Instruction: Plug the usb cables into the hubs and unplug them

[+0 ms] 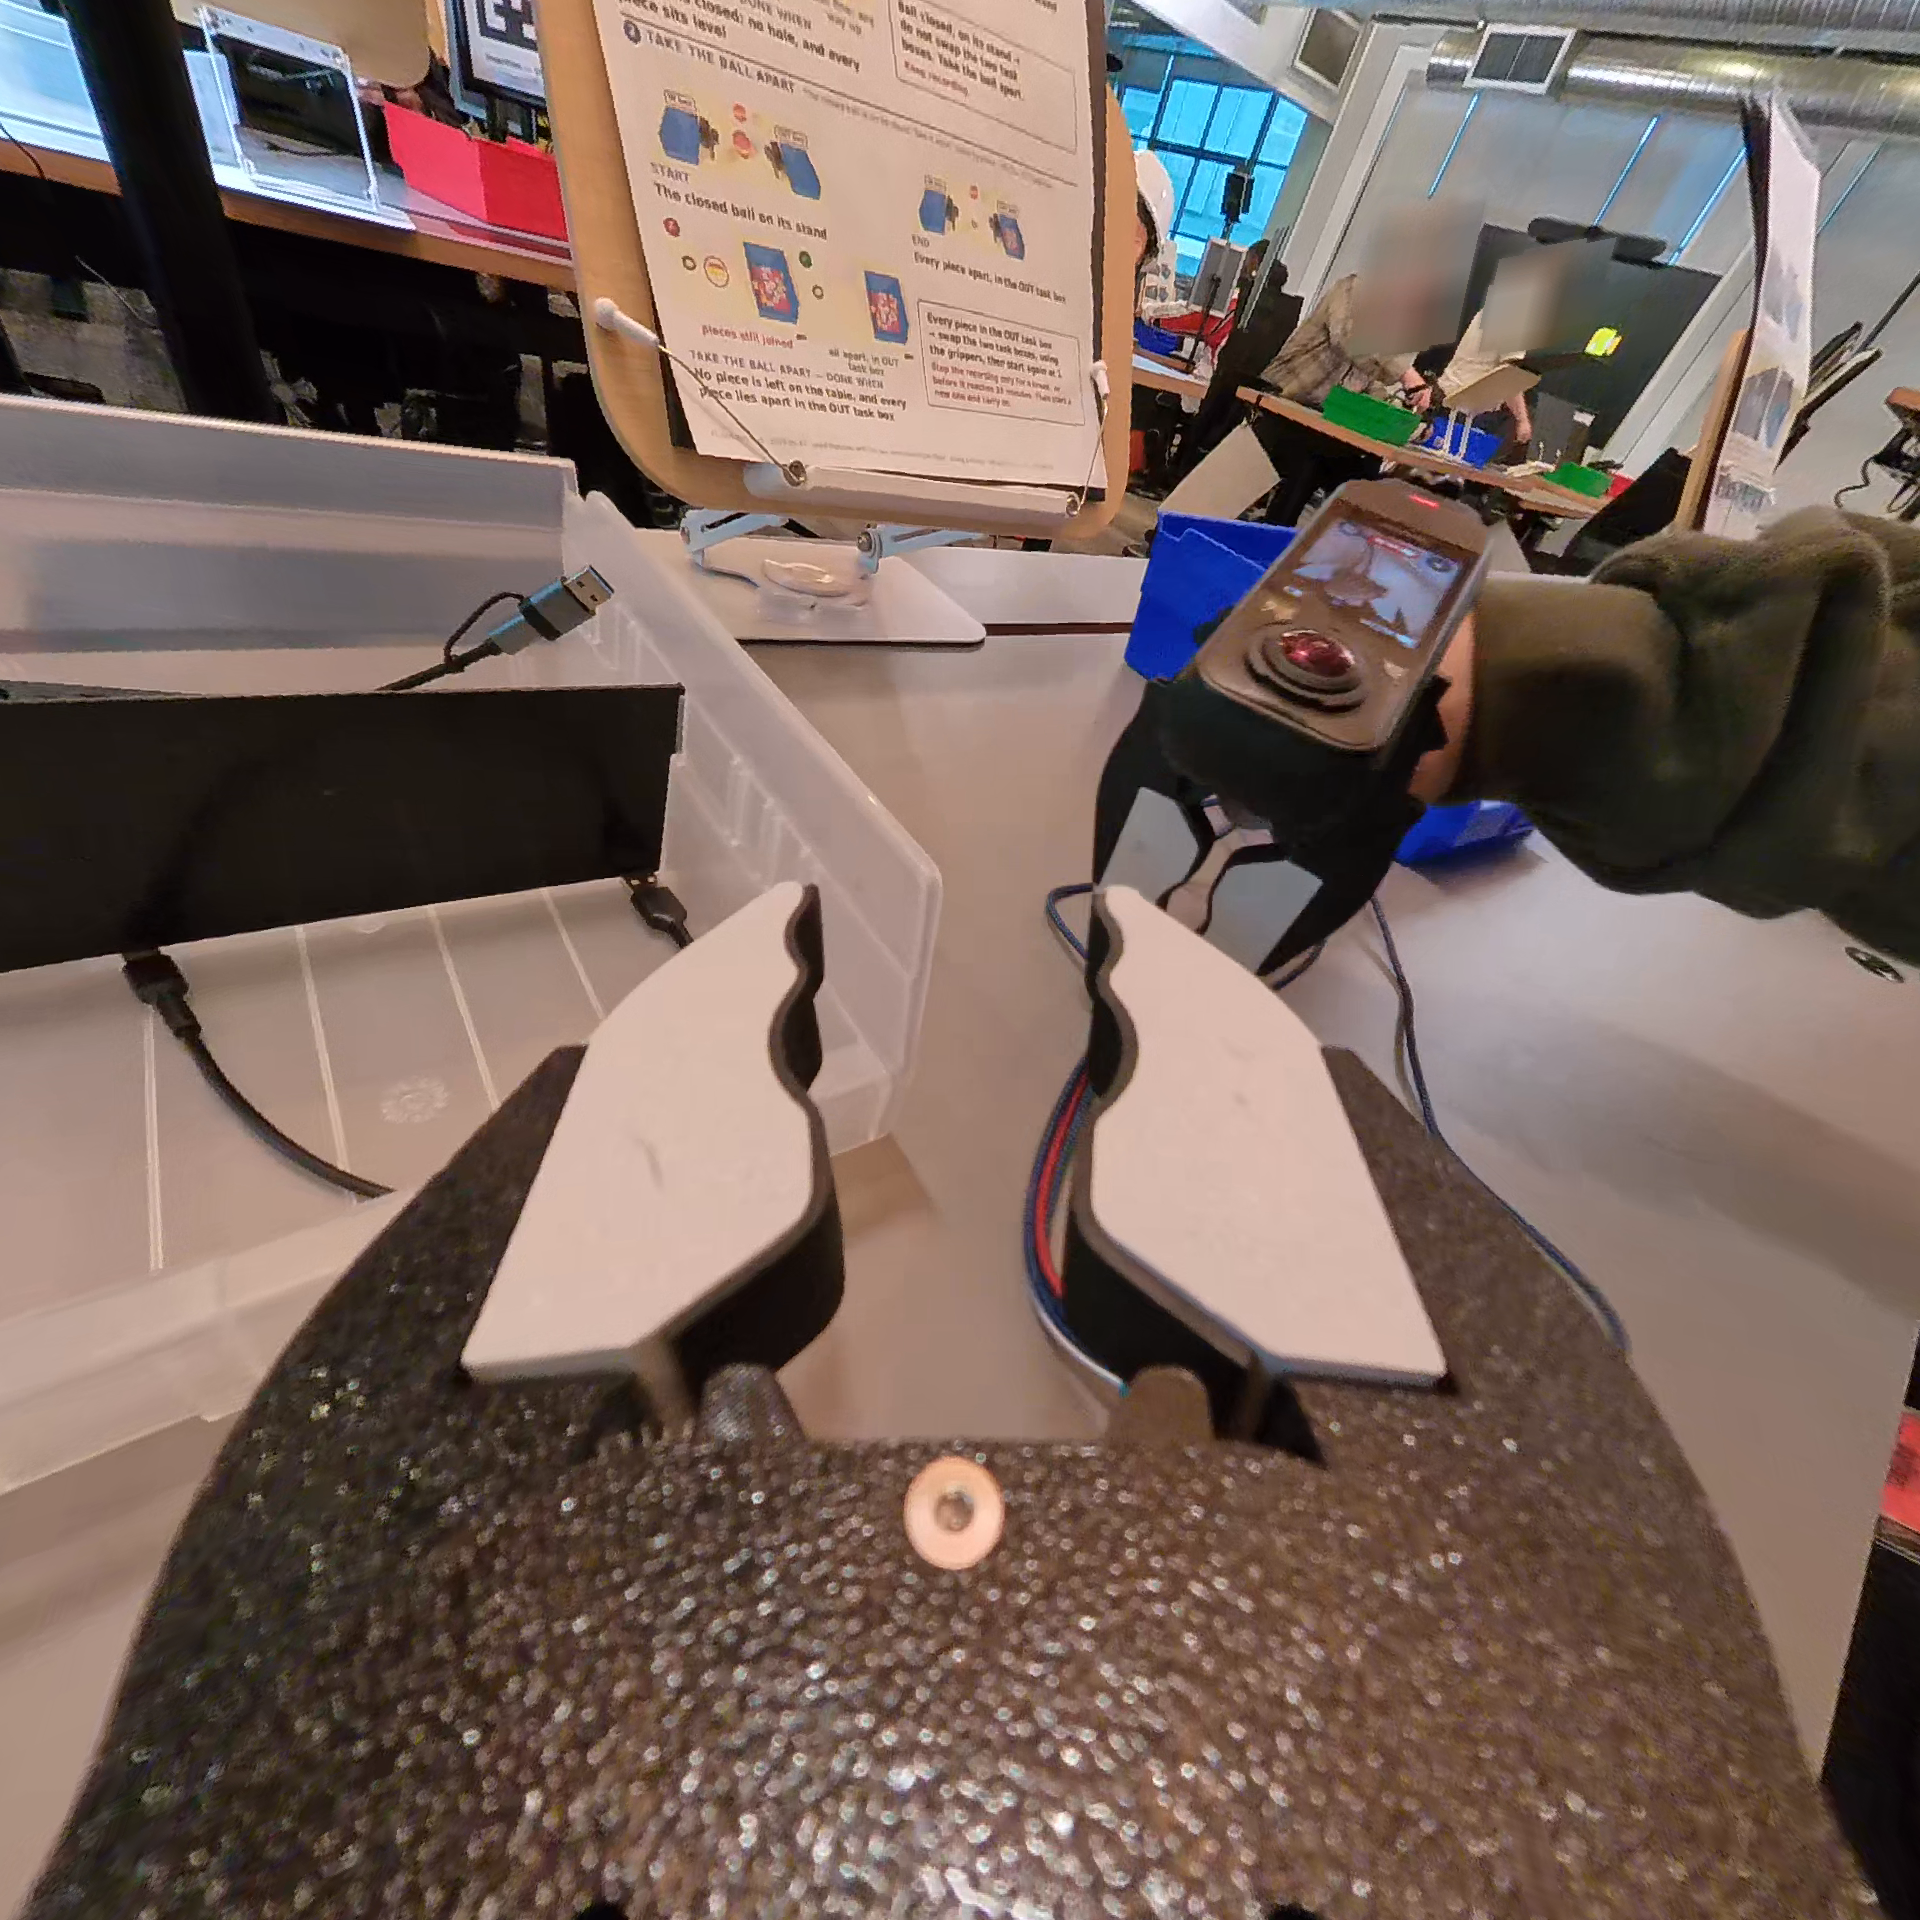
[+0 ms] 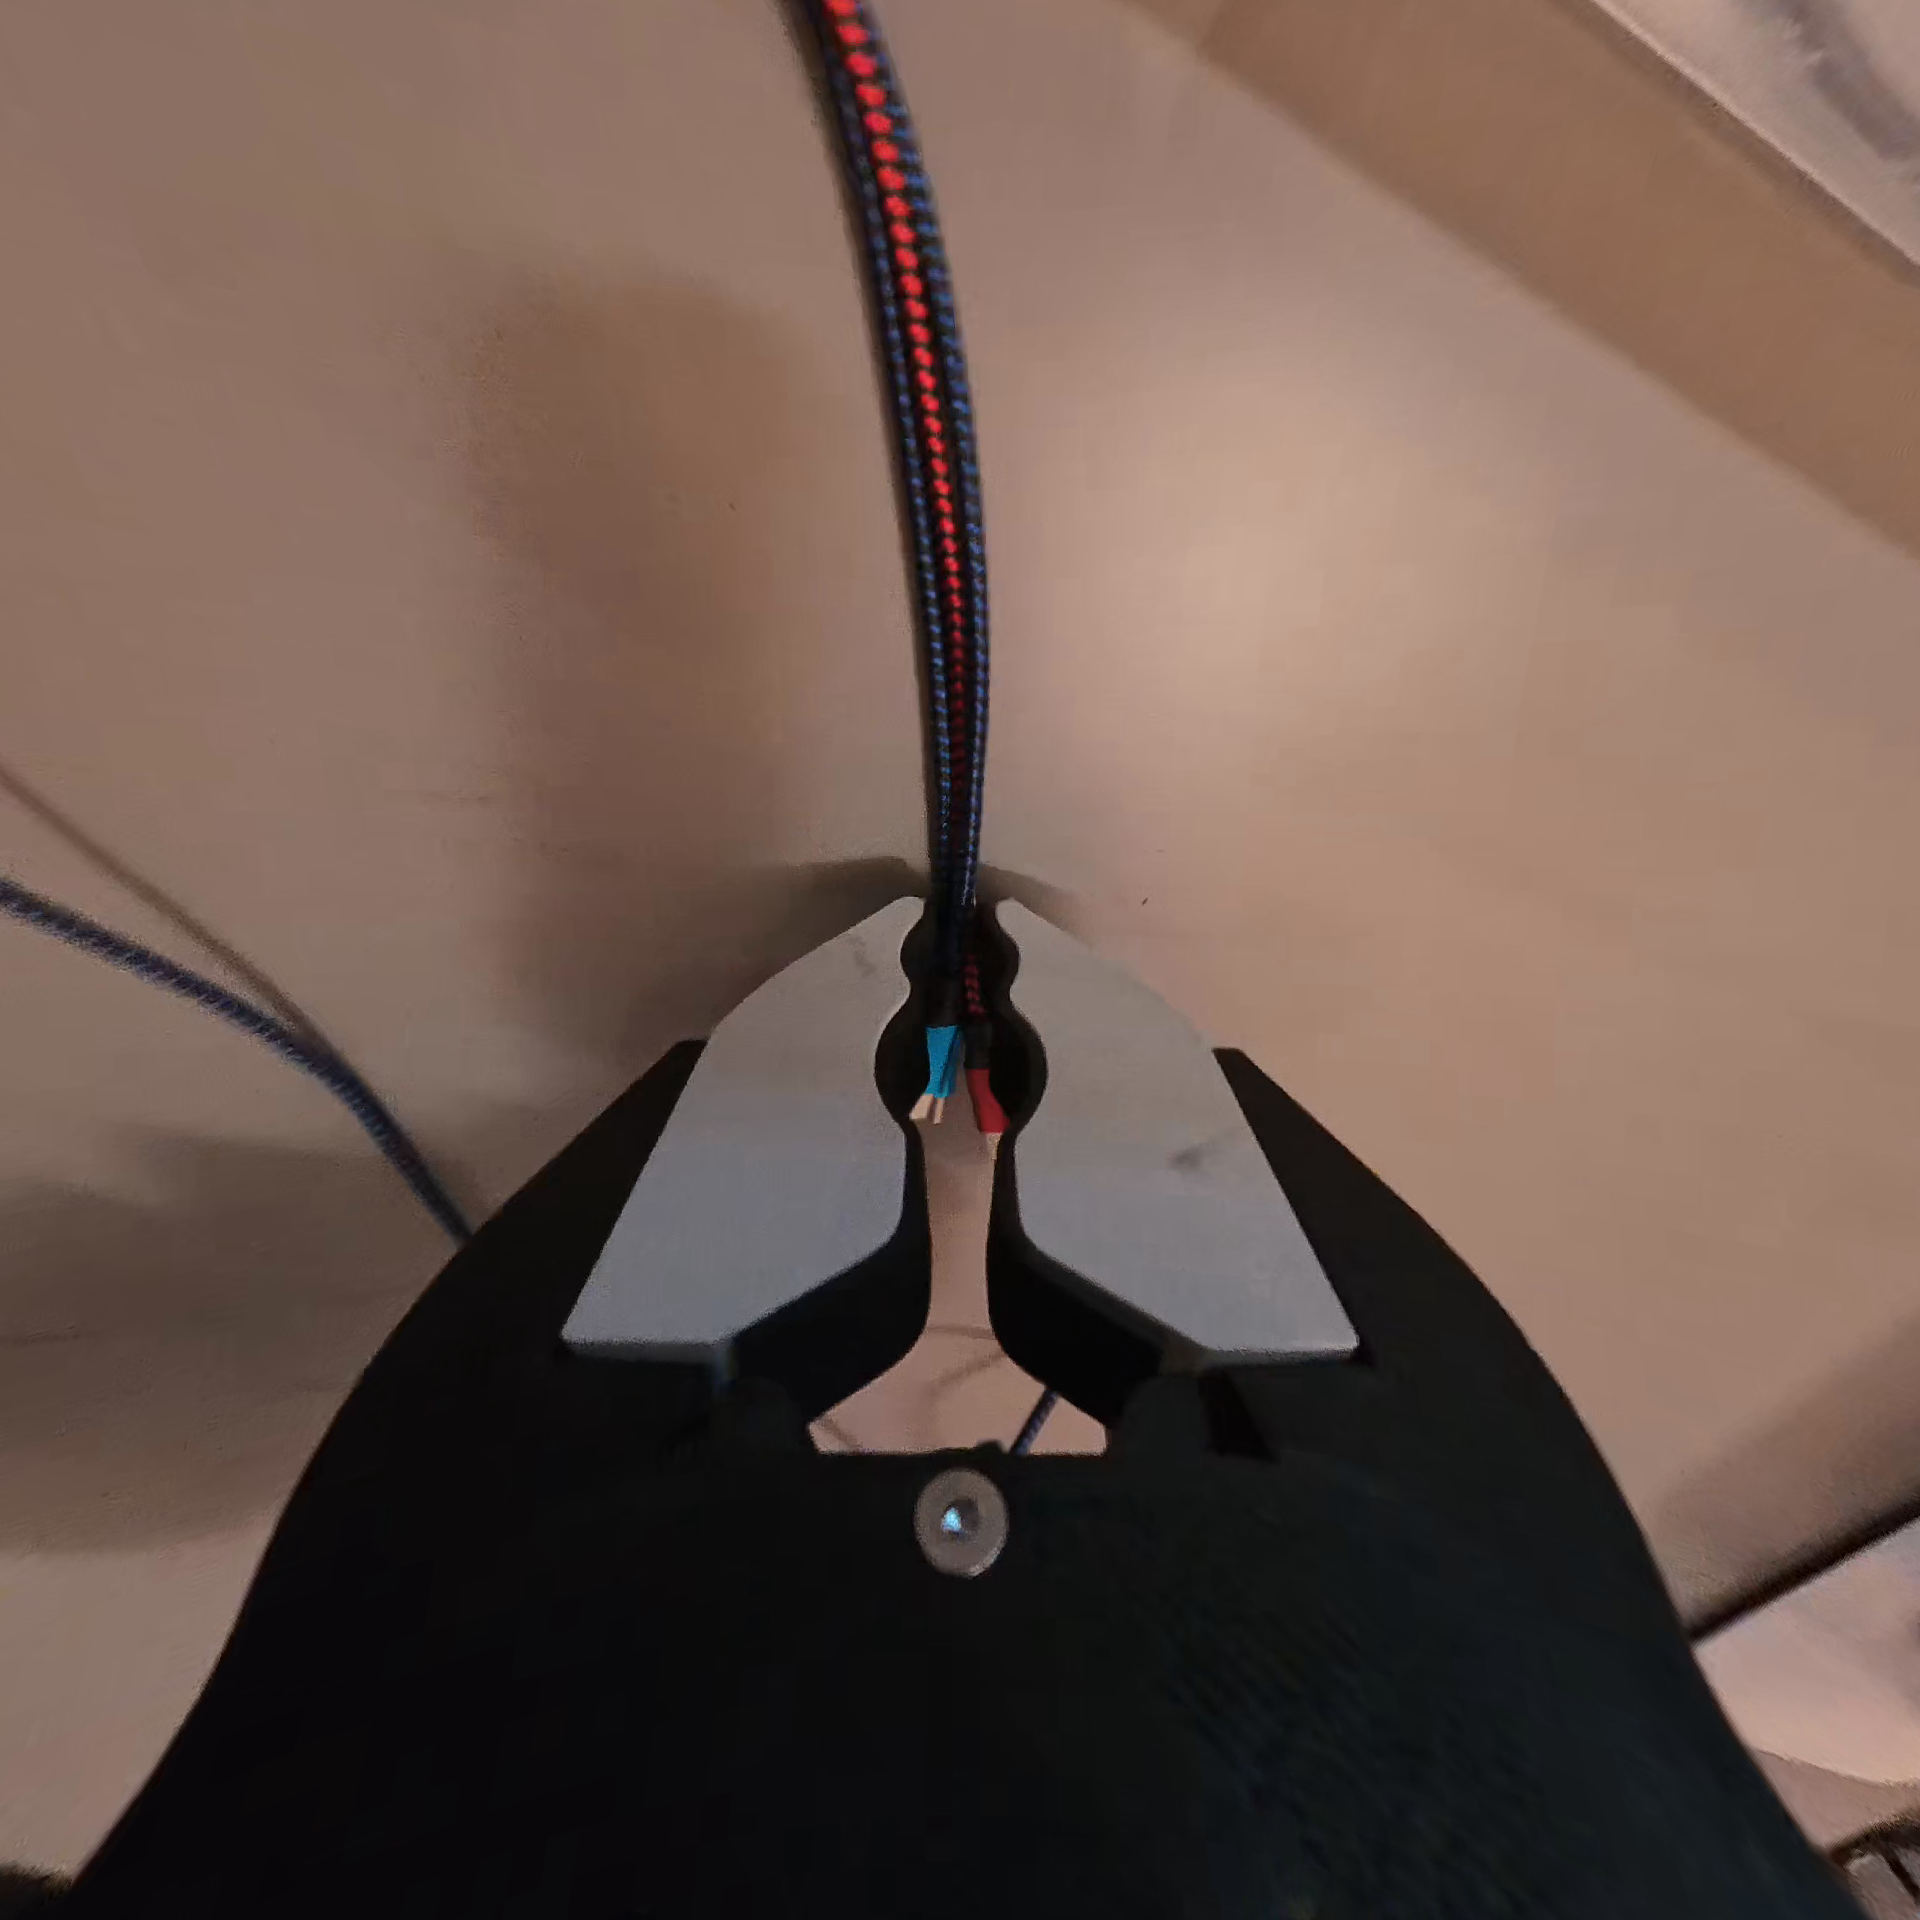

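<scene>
Braided cables [image 2: 940, 499] clamped in right gripper [image 2: 961, 914] fingers; left gripper [image 1: 951, 914] fingers apart beside clear bin [image 1: 831, 790] edge.

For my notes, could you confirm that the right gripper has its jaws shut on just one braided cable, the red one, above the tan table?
Not quite: the right wrist view shows the right gripper shut on two braided cables side by side, the red cable and a blue cable, above the tan table.
</scene>
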